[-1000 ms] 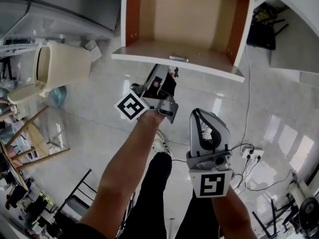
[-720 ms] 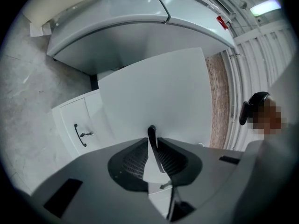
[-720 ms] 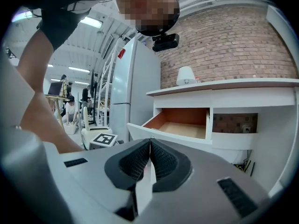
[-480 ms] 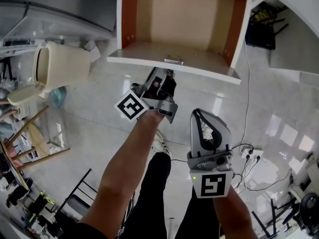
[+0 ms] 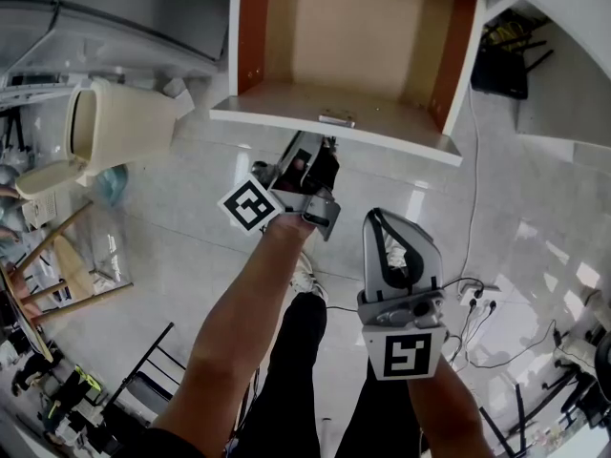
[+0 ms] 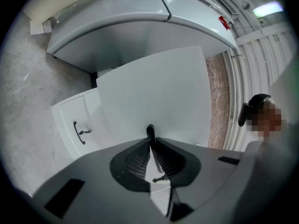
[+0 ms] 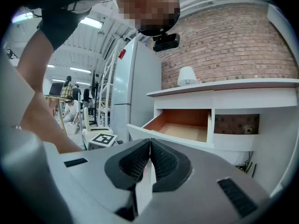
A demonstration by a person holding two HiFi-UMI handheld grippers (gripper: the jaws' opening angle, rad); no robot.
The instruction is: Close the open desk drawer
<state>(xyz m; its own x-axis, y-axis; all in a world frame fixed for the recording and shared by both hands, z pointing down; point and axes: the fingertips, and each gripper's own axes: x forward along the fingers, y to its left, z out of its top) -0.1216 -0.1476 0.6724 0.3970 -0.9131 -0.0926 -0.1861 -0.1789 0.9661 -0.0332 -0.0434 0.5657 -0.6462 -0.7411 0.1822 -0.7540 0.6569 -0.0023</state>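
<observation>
- Head view: the drawer (image 5: 286,103) stands pulled well out from the desk, its bare bottom showing. Its white front panel is the edge nearest me.
- The front panel's long axis runs across the picture, left to right and slightly tilted. A small metal handle (image 5: 336,119) sits about mid-panel.
- The left gripper (image 5: 323,151) points up at that panel, tips just under the handle. From here I cannot tell whether they touch the panel or stop just short.
- Left gripper view: the jaws are pressed together at the tips with nothing between them. A flat white face, probably the drawer front, fills the view straight ahead.
- The right gripper (image 5: 391,229) hangs further back and to the right, well apart from the drawer. In the right gripper view its jaws are also together and empty, and the open drawer sits off ahead.
- My read: the left gripper is clearly the nearer. Closing needs a straight push away from me, square to the panel's long axis and near the middle, so the drawer doesn't skew on its runners.
</observation>
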